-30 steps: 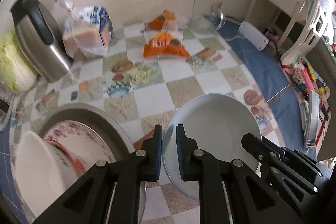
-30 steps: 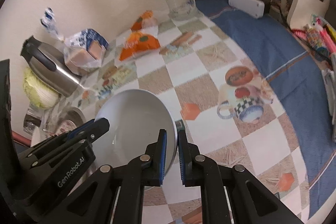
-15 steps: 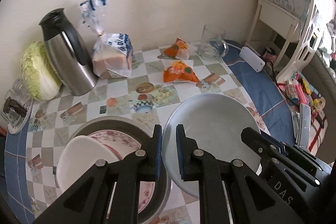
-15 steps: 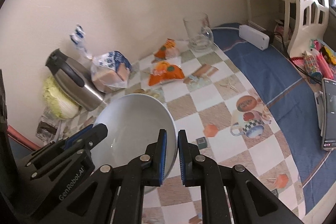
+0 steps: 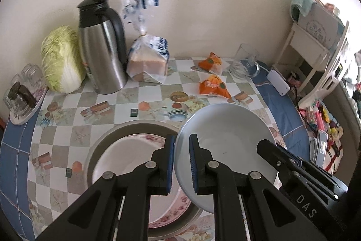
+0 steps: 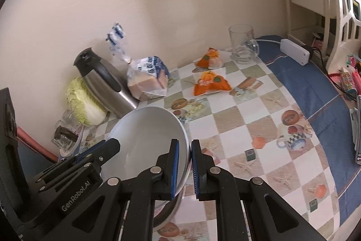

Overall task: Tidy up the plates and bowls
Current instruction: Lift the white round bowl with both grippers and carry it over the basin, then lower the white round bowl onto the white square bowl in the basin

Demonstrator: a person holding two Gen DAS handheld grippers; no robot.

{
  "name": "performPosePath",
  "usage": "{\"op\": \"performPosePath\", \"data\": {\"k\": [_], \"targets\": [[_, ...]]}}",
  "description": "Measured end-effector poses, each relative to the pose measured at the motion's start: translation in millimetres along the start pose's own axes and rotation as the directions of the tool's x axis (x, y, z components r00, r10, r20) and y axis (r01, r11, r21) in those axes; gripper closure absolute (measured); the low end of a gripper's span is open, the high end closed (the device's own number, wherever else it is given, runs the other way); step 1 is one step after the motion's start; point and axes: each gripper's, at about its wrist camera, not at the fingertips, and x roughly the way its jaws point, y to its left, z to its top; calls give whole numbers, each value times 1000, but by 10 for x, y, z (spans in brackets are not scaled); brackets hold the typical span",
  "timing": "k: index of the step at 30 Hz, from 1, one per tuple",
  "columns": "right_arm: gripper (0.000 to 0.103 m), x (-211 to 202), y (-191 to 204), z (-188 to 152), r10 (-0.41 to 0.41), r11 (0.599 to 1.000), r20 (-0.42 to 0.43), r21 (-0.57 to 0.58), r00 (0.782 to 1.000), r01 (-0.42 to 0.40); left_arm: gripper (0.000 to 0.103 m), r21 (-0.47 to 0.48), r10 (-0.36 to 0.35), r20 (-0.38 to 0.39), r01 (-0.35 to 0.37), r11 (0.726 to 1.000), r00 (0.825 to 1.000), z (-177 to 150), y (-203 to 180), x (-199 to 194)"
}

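My left gripper (image 5: 181, 164) clamped on white bowl (image 5: 227, 139) rim at lower centre, my right gripper (image 6: 185, 169) pinching its opposite edge, metal basin (image 5: 99, 148) lower left.

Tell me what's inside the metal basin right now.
The metal basin holds a floral-rimmed plate with a white dish on it. The near part is hidden behind the jaws and the held white bowl.

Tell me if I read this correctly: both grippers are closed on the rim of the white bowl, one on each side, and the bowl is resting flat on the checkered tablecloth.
Not quite. The left gripper and the right gripper do clamp opposite sides of the white bowl, but it is not resting on the checkered tablecloth. It is held up, tilted, partly over the metal basin; the left wrist view shows this.
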Motion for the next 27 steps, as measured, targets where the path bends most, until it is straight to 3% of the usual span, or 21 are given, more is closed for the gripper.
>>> {"op": "performPosePath", "data": {"k": [27], "targets": [[91, 214, 1036, -294, 83, 987, -56, -137, 995, -90, 90, -159, 54, 23, -50, 986, 998, -162, 1070, -373]]}}
